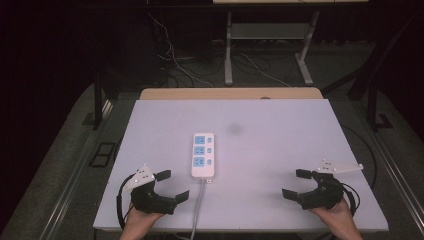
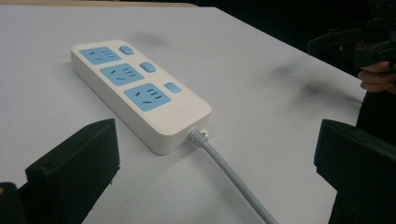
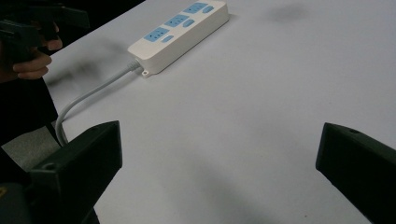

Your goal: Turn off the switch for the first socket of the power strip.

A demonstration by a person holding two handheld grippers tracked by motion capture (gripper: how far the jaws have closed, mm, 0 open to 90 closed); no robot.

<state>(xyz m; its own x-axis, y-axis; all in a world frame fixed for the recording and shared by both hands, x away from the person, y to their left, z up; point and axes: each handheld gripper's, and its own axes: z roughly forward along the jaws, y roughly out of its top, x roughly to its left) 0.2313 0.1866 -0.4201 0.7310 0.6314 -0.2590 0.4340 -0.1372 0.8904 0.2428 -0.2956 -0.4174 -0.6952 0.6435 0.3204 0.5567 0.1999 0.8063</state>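
Power strip (image 1: 203, 154) lies flat on table (image 1: 280, 150), approx. centre, slightly toward the person's edge; white housing, three blue sockets w/ one blue switch beside each. Grey cord (image 1: 198, 207) exits the near end and runs off the front edge of the table. Status: no contact made yet. Nothing is plugged in, all three sockets vacant, and no plug or adapter is to be seen on the table. Switch positions cannot be read at this res. Judged stage: start of work, approach phase; everything is left to do, whether reach, grasp or switch press. Left gripper (image 1: 170, 184): jaws spread wide, nothing between them, held low near the front-left corner of the table. Strip sits ahead of it and to its right, near but apart; in the left gripper view the strip (image 2: 140, 93) lies just beyond the jaw tips w/ cord (image 2: 229, 177) passing between the jaws toward the camera. Right gripper (image 1: 295, 183): jaws likewise spread, empty, near the front-right corner. Strip is well apart from it, ahead and to its left; the right gripper view shows the strip (image 3: 180, 35) far off at top left, bare table between. Left unit is the closer one, so prob. better placed for first contact.
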